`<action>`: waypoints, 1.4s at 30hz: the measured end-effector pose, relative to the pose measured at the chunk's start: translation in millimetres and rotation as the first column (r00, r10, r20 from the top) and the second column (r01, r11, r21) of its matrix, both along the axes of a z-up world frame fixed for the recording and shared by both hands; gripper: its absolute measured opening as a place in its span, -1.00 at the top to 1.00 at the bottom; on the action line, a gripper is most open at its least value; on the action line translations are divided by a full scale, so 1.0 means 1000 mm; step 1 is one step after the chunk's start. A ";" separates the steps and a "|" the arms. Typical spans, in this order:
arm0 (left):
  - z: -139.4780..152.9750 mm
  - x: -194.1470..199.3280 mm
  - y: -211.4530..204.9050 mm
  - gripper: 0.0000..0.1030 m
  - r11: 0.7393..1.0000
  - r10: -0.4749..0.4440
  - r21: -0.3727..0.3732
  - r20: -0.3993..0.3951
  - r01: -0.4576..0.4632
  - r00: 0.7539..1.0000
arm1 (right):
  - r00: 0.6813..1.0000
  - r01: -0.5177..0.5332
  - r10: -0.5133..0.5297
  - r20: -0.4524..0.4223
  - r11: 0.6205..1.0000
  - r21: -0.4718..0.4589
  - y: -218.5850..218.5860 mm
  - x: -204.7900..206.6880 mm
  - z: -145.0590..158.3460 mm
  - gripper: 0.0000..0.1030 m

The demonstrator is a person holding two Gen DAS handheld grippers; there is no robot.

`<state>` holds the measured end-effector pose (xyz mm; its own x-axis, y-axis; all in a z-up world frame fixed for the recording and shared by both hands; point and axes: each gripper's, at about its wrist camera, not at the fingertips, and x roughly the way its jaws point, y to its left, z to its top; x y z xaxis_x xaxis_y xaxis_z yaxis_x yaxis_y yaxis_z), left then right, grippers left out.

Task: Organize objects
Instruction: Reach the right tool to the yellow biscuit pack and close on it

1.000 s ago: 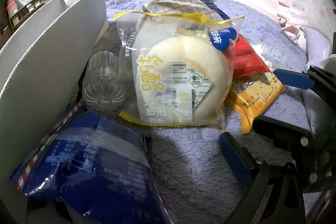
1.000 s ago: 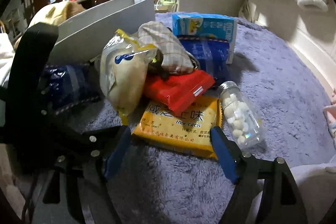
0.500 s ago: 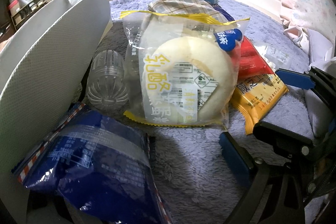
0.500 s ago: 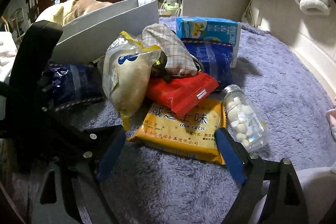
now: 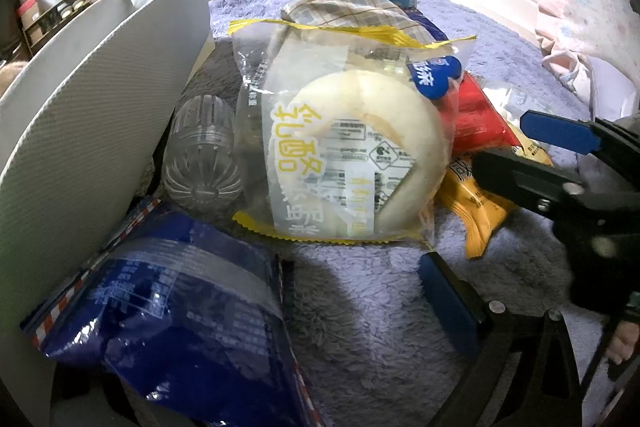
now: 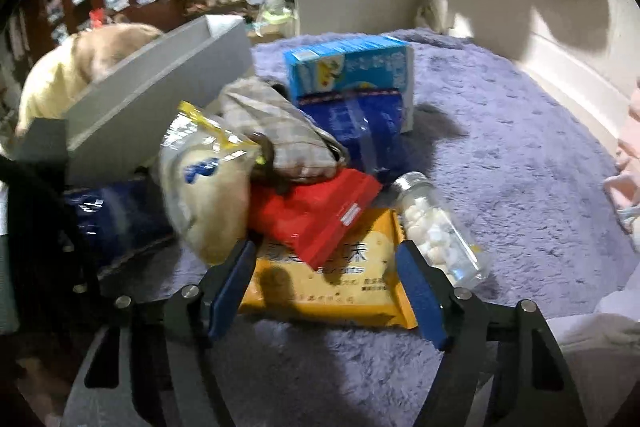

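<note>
Lavender fleece blanket (image 6: pixel 500 155) carries the whole heap. At its near edge lies the yellow biscuit packet (image 6: pixel 340 291), between the blue pads of the right tool (image 6: pixel 326 267), whose jaws are closing but not yet pressing it. A red packet (image 6: pixel 320 215) overlaps it at twelve o'clock; a jar of white tablets (image 6: pixel 436 227) lies at three o'clock. At nine o'clock stands the bagged bun (image 5: pixel 340 147), then a clear bottle (image 5: pixel 200 155), a dark blue bag (image 5: pixel 168 331) and a grey box (image 5: pixel 80 115). I cannot tell the left tool's state.
</note>
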<state>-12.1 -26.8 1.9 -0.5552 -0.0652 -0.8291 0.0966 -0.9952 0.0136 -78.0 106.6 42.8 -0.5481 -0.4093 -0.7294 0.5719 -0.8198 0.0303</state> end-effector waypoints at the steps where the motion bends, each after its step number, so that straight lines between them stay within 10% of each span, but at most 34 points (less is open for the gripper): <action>1: 0.001 -0.002 -0.002 -1.00 1.000 -0.004 0.006 0.014 0.004 1.000 | 1.000 0.012 -0.012 0.000 1.000 0.020 -0.001 -0.002 -0.001 -0.38; 7: 0.012 -0.006 -0.017 -0.77 0.995 0.008 0.097 0.065 -0.014 0.998 | 0.998 0.052 -0.051 -0.043 0.998 0.031 0.005 -0.003 0.006 -0.33; 15: 0.034 -0.011 -0.022 -0.25 0.998 -0.059 0.043 0.217 0.051 0.974 | 0.996 0.020 -0.018 0.092 1.000 -0.021 0.004 -0.009 -0.014 -0.57; 25: 0.133 0.012 -0.015 -0.23 0.998 -0.060 -0.033 -0.099 0.057 0.993 | 0.994 0.020 -0.020 0.107 1.000 0.002 0.001 -0.007 -0.019 -0.66; 42: 0.139 0.012 -0.033 -0.23 0.994 0.097 0.068 -0.168 -0.086 0.981 | 0.980 -0.031 0.003 0.198 0.990 0.138 -0.021 -0.002 -0.030 -0.66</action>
<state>0.1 -59.9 140.5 -0.6828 -0.0752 -0.7267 0.1830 -0.9806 -0.0704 -80.3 85.1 13.2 -0.3819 -0.3042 -0.8727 0.5803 -0.8139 0.0297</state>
